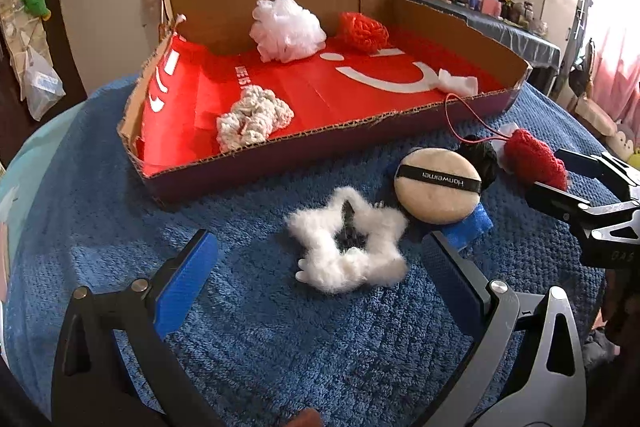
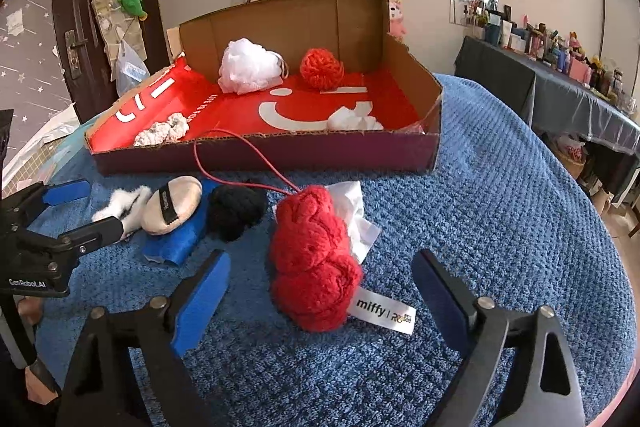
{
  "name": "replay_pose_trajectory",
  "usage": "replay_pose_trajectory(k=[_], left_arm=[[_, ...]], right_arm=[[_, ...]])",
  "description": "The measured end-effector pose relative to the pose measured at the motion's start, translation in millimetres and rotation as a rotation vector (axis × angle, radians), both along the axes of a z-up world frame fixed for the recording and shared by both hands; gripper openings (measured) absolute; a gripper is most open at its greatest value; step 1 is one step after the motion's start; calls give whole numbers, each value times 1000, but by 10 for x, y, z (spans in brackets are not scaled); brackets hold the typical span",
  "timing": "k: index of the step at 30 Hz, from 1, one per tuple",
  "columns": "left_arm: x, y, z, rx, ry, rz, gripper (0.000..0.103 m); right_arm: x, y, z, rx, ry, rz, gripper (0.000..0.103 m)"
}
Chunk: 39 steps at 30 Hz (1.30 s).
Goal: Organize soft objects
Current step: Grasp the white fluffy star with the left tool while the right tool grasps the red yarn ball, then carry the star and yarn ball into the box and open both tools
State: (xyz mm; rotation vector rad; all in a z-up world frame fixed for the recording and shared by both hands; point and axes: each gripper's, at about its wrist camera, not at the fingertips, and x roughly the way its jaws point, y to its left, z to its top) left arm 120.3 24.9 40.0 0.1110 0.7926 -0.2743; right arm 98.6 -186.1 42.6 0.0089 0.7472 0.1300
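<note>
The left gripper (image 1: 320, 267) stands wide open around a white fluffy star scrunchie (image 1: 347, 241) on the blue towel (image 1: 248, 327), its pads clear of it. The right gripper (image 2: 320, 291), also wide and holding nothing, flanks a red knitted toy (image 2: 314, 259). Beyond lie a powder puff (image 1: 437, 185), a black pom (image 2: 236, 209) and the cardboard box (image 2: 264, 151), holding a white mesh pouf (image 1: 285, 29)

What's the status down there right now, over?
Left gripper open around white fluffy star. Right gripper open around red knit toy. Nothing blocking.
</note>
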Motion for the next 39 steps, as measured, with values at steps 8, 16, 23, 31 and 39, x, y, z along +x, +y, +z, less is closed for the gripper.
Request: replay_pose_trajectory(k=[8,16,23,31,39], left_arm=[[47,-32,-40,-7,29,-26,98],[101,-92,-75,-21,64,-63,65],[32,-57,5,-51,26,-62,48],[-52,-42,157,-70,-21,-65,48],[-81,-16,259,-72,-46,-60,48]], right_arm=[[-9,39,-7,-8,-1,26,92],[15,33,-25,16,13,48,77],[-9,20,-7,62,6,88,36],[-46,-64,165,99,-38,89,36],[-39,-68,208,106,-55,92,36]])
